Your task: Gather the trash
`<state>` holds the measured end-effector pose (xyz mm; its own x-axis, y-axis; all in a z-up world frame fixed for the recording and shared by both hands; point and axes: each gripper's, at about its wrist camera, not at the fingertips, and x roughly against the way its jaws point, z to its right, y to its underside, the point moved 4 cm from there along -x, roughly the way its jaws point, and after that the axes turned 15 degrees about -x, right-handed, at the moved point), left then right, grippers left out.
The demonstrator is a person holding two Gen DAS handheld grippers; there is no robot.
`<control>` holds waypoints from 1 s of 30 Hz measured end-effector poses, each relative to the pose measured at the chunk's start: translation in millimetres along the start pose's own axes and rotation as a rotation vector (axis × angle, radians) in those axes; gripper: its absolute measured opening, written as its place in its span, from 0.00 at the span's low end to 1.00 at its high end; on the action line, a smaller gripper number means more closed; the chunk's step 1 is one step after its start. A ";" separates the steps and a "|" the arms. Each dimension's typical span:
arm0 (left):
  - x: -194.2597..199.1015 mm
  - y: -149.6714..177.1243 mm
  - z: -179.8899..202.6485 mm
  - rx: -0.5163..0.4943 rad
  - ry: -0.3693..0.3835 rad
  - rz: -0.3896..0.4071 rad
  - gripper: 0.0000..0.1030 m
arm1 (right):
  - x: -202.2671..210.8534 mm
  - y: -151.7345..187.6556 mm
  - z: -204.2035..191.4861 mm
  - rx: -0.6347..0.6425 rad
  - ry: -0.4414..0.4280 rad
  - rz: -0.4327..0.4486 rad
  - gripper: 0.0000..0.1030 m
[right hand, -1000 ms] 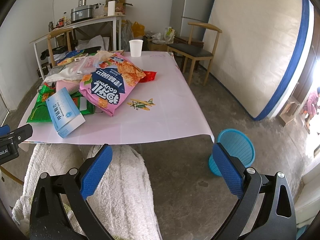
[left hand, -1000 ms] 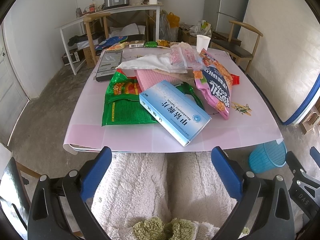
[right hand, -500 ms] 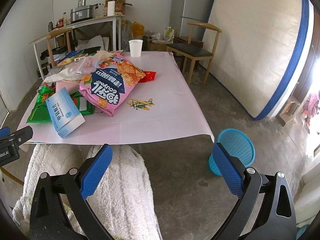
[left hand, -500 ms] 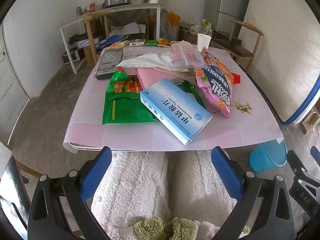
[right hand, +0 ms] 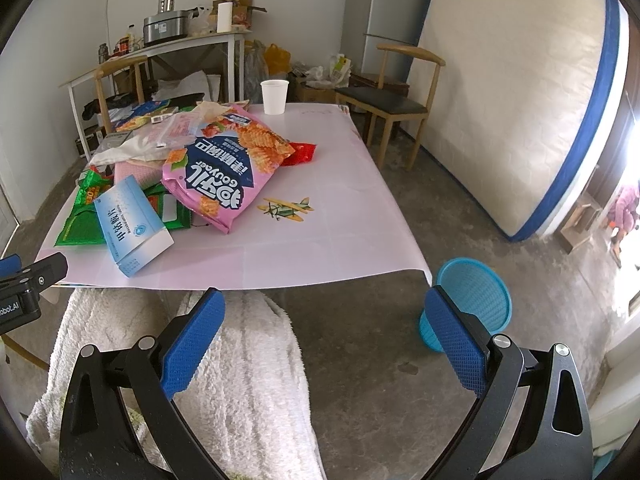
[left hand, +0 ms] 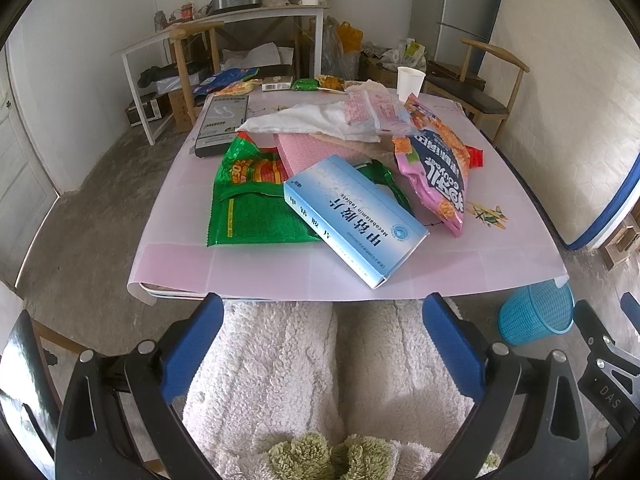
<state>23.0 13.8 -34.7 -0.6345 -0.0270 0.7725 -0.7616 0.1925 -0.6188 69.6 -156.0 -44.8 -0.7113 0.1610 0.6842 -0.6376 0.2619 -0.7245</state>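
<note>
On the table all trash sat uncollected: blue box, green bag, pink bag. Left gripper and right gripper were both released, empty. Bin on the floor looked empty; nothing was done yet.

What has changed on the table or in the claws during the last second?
Almost nothing. The left camera view drifted very slightly; nothing was gripped or released. Both the left claw and right claw are open and empty, short of the table. The blue box, snack bag and bin lie as before.
</note>
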 end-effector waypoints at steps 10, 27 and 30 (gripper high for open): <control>-2.4 5.4 -9.6 0.008 -0.001 -0.009 0.94 | -0.2 -1.3 -2.6 -0.011 -0.013 0.001 0.93; -25.3 19.0 -55.6 0.089 0.201 0.121 0.94 | -19.1 -37.7 -56.3 -0.012 -0.192 0.079 0.93; -29.5 20.2 -62.8 0.119 0.251 0.152 0.94 | -23.7 -36.9 -67.0 0.010 -0.212 0.065 0.93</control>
<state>34.7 80.1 -61.1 -0.7011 0.2391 0.6718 -0.6800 0.0595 -0.7308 129.8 -105.8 -28.7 -0.7966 -0.0273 0.6039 -0.5907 0.2479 -0.7679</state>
